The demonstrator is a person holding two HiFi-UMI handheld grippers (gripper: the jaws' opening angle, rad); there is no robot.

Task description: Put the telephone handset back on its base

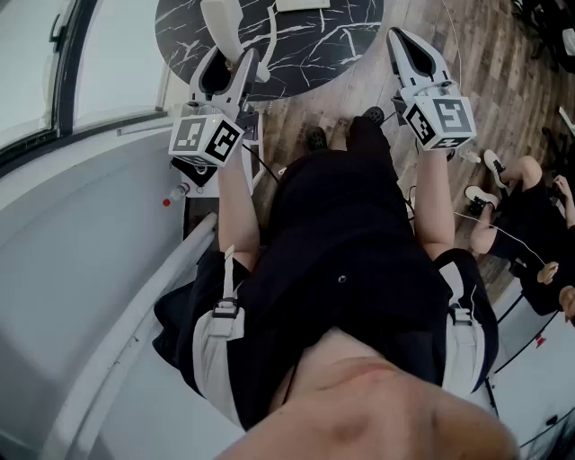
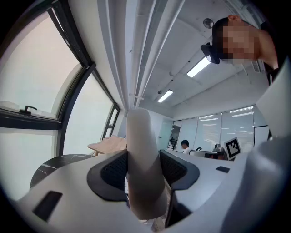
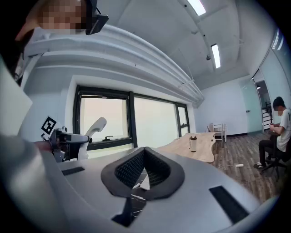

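My left gripper (image 1: 230,61) is shut on a white telephone handset (image 1: 221,23), which sticks up from its jaws over the near edge of the round black marble table (image 1: 332,49). In the left gripper view the handset (image 2: 143,164) stands upright with both dark pads pressed against its sides. A flat white object (image 1: 302,4), cut off by the frame's top, lies on the table's far side. My right gripper (image 1: 402,38) hovers at the table's right edge, shut with nothing in it; its pads (image 3: 132,167) meet at the tip. From the right gripper view I see the left gripper (image 3: 68,136) holding the handset (image 3: 94,127).
A curved window and grey sill (image 1: 81,135) run along my left. Wooden floor lies under the table. A seated person (image 1: 526,211) is at the right. A wooden desk with a cup (image 3: 193,143) stands farther off.
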